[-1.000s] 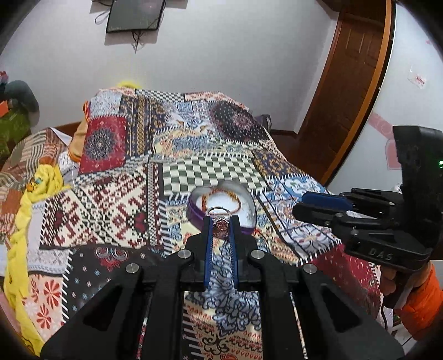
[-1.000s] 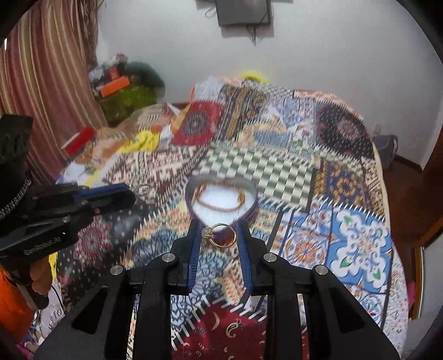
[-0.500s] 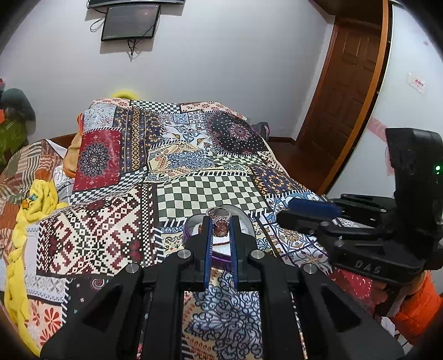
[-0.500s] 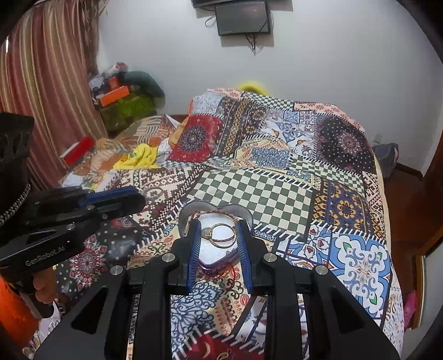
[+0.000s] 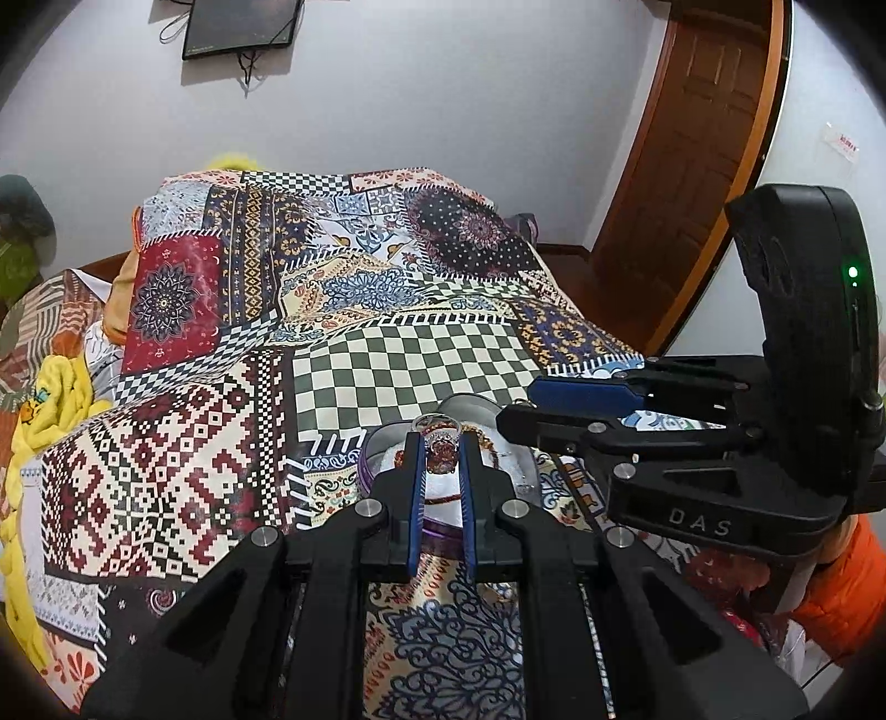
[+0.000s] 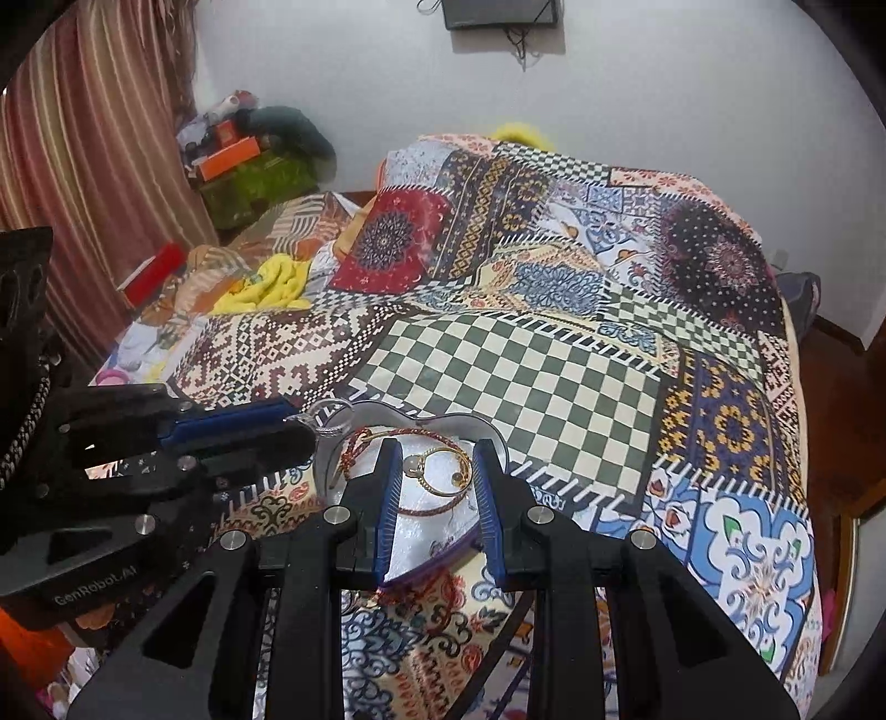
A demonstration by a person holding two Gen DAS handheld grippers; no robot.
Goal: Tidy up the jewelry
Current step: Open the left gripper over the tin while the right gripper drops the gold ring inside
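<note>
A heart-shaped jewelry box [image 6: 421, 520] with a purple rim and white lining lies open on the patchwork bedspread; a red beaded bracelet [image 6: 360, 443] lies inside. My left gripper [image 5: 441, 443] is shut on a silver ring with a red stone [image 5: 440, 451], held over the box [image 5: 382, 448]; this ring also shows in the right wrist view [image 6: 332, 423]. My right gripper [image 6: 434, 471] is shut on a gold ring with a pearl [image 6: 437, 471], held just above the box lining. The right gripper also shows in the left wrist view [image 5: 531, 401].
The patchwork bedspread [image 5: 410, 365] covers the bed. A yellow cloth [image 6: 266, 285] and clutter lie at the bed's left. A striped curtain [image 6: 83, 166] hangs on the left. A wooden door [image 5: 698, 166] stands on the right. A dark screen [image 5: 241, 25] hangs on the wall.
Both grippers have moved forward and down with their rings, from short of the box to over it. The two grippers have come closer together.
</note>
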